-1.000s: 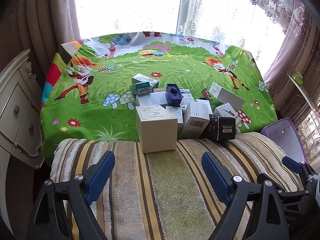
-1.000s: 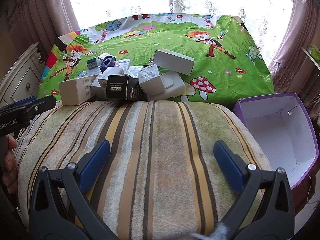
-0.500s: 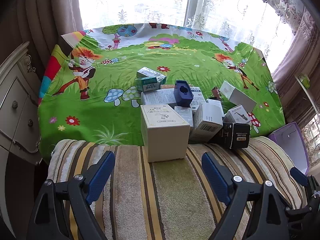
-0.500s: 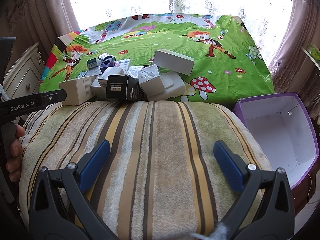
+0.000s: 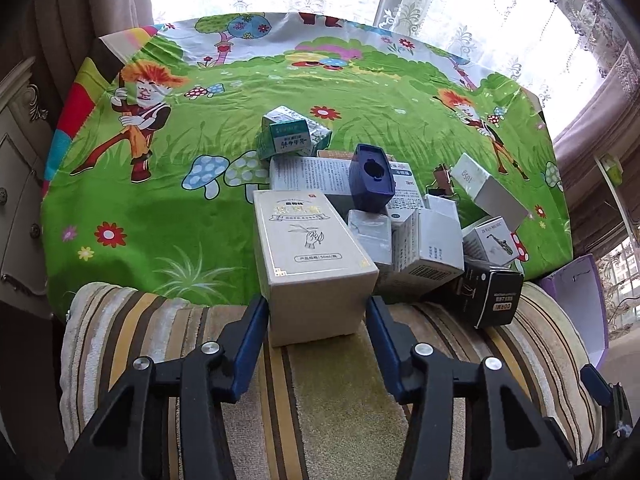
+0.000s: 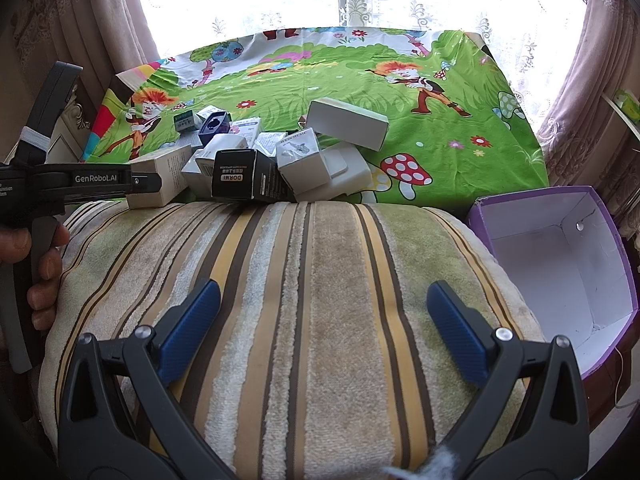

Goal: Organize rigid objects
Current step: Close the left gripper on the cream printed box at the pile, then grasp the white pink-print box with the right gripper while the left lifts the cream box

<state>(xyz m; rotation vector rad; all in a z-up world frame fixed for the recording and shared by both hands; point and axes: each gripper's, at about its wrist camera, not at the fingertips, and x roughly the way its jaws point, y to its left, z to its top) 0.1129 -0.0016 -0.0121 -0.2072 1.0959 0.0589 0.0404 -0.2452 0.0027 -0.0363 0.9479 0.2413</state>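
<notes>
While closing in just now, pinches with the left gripper (image 5: 316,306) the near end of the beige box (image 5: 312,256); blue pads (image 5: 256,320) narrow, seemingly pressed on its two side faces, only with the tips. Lies straight ahead of these fingers, lower centre of the left wrist view, near end on the striped towel (image 5: 320,400), long axis running up the frame toward the heap of small boxes (image 5: 420,240) on the green cloth (image 5: 160,220). Probably needs a firmer hold before any lift. Holds the right gripper (image 6: 324,308) wide and empty over the towel, well apart from that box. Stands at the right edge of the right wrist view: purple carton (image 6: 560,260), open, empty, nearer to the right hand.
</notes>
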